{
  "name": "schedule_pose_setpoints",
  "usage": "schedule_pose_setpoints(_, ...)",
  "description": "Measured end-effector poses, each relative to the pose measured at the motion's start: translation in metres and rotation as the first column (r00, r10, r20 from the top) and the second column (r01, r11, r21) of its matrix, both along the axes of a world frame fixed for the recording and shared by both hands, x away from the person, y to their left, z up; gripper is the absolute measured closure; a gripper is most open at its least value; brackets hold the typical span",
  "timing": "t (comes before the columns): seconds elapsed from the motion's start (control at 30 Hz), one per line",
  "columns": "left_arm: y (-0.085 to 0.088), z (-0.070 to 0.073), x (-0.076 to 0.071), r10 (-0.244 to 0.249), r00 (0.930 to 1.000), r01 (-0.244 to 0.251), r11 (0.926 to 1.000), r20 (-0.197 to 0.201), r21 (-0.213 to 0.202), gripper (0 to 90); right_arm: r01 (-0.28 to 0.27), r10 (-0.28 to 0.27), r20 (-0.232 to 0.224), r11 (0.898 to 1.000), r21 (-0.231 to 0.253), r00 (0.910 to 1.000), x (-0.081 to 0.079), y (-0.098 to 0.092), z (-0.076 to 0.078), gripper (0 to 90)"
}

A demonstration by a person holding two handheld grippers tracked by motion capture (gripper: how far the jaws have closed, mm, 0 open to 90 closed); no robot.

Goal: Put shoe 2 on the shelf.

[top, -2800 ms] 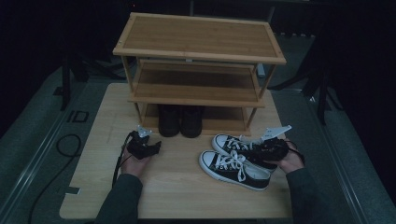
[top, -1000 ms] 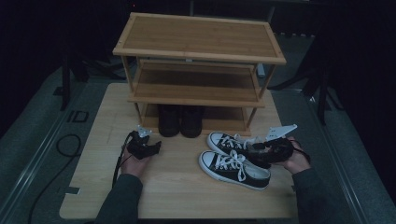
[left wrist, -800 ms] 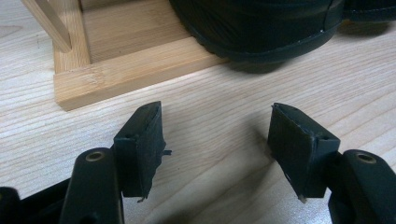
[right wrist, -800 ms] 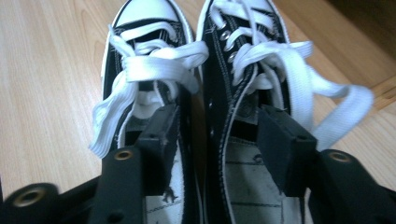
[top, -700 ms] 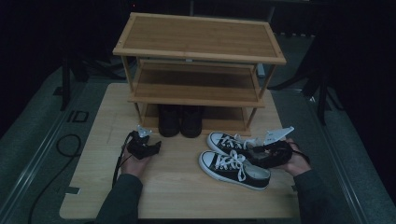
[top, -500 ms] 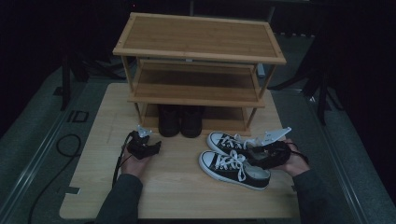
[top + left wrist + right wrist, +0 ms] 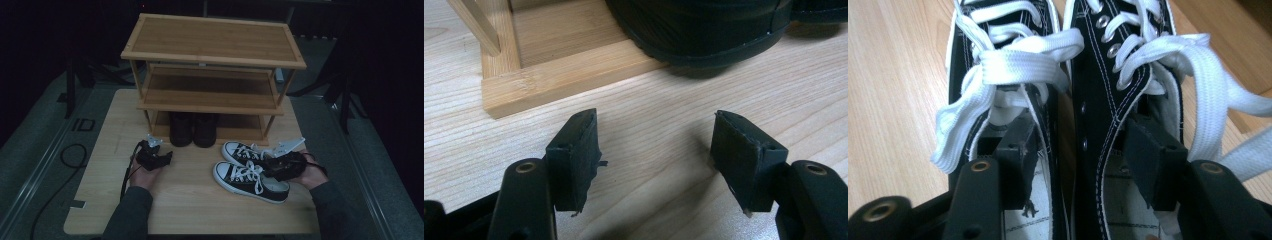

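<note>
Two claws on the table: right claw (image 7: 1073, 165) has one jaw dropped inside each sneaker, with the two adjoining inner walls of the black canvas sneakers (image 7: 252, 170) between the jaws; jaws stand about half apart and have just been closing, and the pads look near the canvas but I cannot tell if they press yet. Left claw (image 7: 664, 160) lies on the table (image 7: 200, 200) with jaws wide apart, nothing between them, pointing at the rack's base rail and a dark shoe toe (image 7: 704, 35).

Step in hand, as I judge: pinch both sneakers together by the inner collars to lift them as a pair. To do it well: close until both walls are clamped flat, keep the loose white laces (image 7: 1018, 65) clear of the pads, grip low enough on the collar so canvas does not fold out, lift level so neither toe droops or slips.

Sneakers lie side by side at the table's right front, toes toward the left, just before the bamboo shoe rack (image 7: 212, 60); a dark pair of shoes (image 7: 192, 127) is on its bottom tier.

Materials: soft black canvas with white stitching, metal eyelets, flat woven white laces, white rubber toe caps and soles. Rack is smooth bamboo slats, three tiers, slim posts. Table is pale wood grain. Claw pads are matte black rubbery blocks with frayed edges
</note>
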State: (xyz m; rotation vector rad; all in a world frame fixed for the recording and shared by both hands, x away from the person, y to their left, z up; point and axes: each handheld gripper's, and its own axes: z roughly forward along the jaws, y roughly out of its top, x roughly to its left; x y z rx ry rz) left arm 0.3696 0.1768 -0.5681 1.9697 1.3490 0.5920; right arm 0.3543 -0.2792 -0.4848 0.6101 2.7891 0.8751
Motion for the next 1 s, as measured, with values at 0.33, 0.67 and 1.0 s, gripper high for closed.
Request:
schedule_pose_setpoints(0.33, 0.0, 0.0, 0.0, 0.0, 1.0, 0.0, 1.0, 0.0, 0.0, 36.0, -0.021, 0.021, 0.009, 0.996, -0.082, 0.9997, 0.003, 0.014, -0.007, 54.7)
schedule_pose_setpoints(0.67, 0.0, 0.0, 0.0, 0.0, 1.0, 0.0, 1.0, 0.0, 0.0, 36.0, -0.051, 0.051, -0.005, 0.993, -0.111, 0.9987, 0.009, 0.024, -0.012, 58.4)
schedule_pose_setpoints(1.0, 0.0, 0.0, 0.0, 0.0, 1.0, 0.0, 1.0, 0.0, 0.0, 36.0, -0.085, 0.083, -0.026, 0.992, -0.091, 0.9962, 0.011, 0.023, -0.013, 83.0)
